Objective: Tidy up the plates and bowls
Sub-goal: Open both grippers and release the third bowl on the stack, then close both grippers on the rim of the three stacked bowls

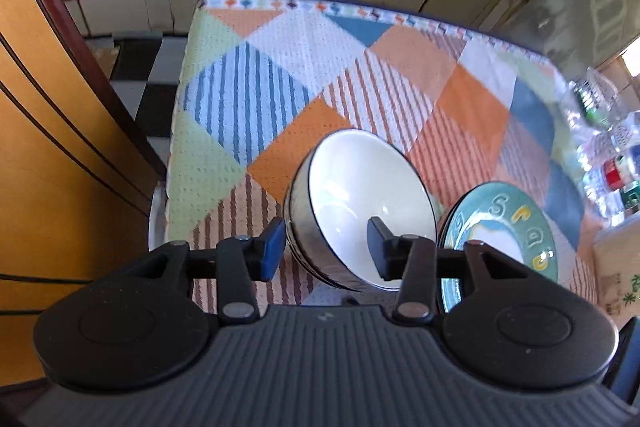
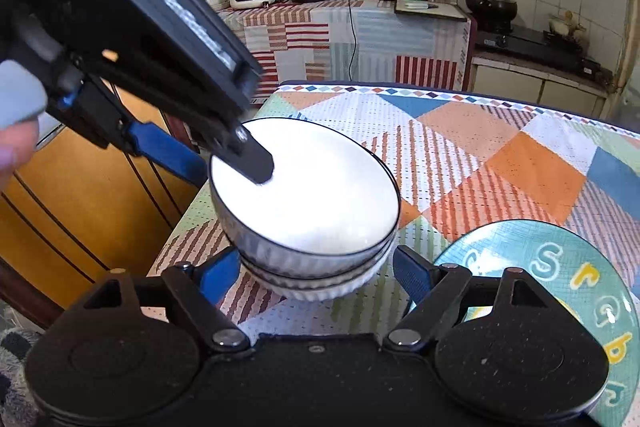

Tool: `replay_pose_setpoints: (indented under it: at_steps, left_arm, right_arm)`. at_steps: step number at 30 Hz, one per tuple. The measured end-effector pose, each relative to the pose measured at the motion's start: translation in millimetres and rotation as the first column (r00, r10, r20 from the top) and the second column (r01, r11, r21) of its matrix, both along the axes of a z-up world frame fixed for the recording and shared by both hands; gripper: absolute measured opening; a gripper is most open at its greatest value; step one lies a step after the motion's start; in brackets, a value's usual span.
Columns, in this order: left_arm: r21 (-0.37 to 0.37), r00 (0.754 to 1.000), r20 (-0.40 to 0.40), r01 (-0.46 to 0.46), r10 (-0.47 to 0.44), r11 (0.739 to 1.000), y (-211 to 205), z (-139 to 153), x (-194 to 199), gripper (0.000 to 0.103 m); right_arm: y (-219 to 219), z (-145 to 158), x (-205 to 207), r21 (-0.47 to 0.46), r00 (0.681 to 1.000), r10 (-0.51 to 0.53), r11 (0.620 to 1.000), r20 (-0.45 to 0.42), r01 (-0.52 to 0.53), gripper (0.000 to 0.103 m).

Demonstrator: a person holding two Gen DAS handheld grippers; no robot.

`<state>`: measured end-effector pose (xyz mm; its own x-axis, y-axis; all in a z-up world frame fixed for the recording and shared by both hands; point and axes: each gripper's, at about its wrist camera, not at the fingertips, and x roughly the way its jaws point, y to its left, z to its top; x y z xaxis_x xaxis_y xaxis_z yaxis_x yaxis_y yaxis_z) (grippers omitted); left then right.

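Left gripper (image 1: 326, 247) is seen partly open, its jaws straddling the near wall of the white bowl (image 1: 362, 203): one blue-padded finger stands outside the wall and the other inside the hollow, and neither pad appears to press on the rim, so nothing is gripped. From the right wrist view the same left gripper (image 2: 236, 167) is shown reaching down over the bowl's far-left rim, with one finger inside and the blue one outside. A fingertip and a grey sleeve of the person are glimpsed at the left edge of that view.

Right gripper (image 2: 316, 269) is held wide open just in front of the white bowl (image 2: 304, 203), one finger on either side of the stack, and nothing is touched by its pads.

The white bowl is nested on top of other bowls, whose ribbed walls are seen beneath it. This stack is set on the surface (image 2: 480, 155), which is covered with a patchwork cloth. Just to the right of the bowl a teal plate (image 2: 560, 267) with letters on its rim is laid; in the left wrist view the teal plate (image 1: 504, 223) is seen beside the bowl, and whether they touch cannot be told.
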<state>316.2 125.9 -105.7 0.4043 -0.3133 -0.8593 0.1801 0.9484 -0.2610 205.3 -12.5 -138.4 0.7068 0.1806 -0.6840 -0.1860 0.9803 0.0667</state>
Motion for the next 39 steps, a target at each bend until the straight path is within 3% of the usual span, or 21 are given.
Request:
replay_pose_setpoints:
  at_steps: [4,7,11,14,18,21,26,29,33,39]
  left_arm:
    - [0.016,0.998,0.033,0.054,-0.054,0.998,3,0,-6,0.016]
    - [0.011,0.998,0.033,0.056,-0.057,0.998,5,-5,-7,0.012]
    - [0.002,0.998,0.042,0.039,-0.039,0.999,7,-11,-10,0.012]
    - [-0.049,0.998,0.058,-0.009,0.012,0.999,18,-12,-8,0.019]
    - [-0.134,0.996,0.070,-0.049,0.059,0.990,38,-15,0,0.048]
    - [-0.199,0.997,0.048,-0.042,0.053,0.979,47,-27,14,0.056]
    - [-0.205,0.999,-0.013,0.026,-0.029,0.978,43,-60,34,0.057]
    - [-0.247,0.997,-0.041,0.055,-0.067,0.967,42,-78,41,0.058]
    - [-0.288,0.995,-0.063,0.058,-0.079,0.956,37,-99,53,0.059]
    - [-0.364,0.995,-0.042,0.071,-0.092,0.929,32,-115,66,0.057]
  right_arm:
    - [-7,-2,-18,0.093,0.999,-0.017,0.996,-0.027,0.020,0.087]
    - [-5,-8,-28,0.134,0.999,-0.009,0.991,-0.035,0.014,0.087]
    - [8,-19,-27,0.114,0.999,0.018,0.993,-0.041,-0.013,0.088]
    - [17,-31,-23,0.110,0.999,-0.005,0.994,-0.039,0.010,0.088]
    - [33,-44,-20,0.070,0.999,-0.053,0.996,-0.013,0.054,0.091]
    - [46,-54,-15,0.015,0.994,-0.103,0.995,0.019,0.103,0.093]
    - [64,-66,-3,-0.112,0.981,-0.191,0.975,0.042,0.194,0.092]
    - [70,-66,2,-0.143,0.972,-0.228,0.961,0.062,0.235,0.093]
    - [70,-67,16,-0.167,0.962,-0.268,0.948,0.046,0.272,0.093]
    - [60,-64,36,-0.123,0.948,-0.319,0.940,0.012,0.318,0.094]
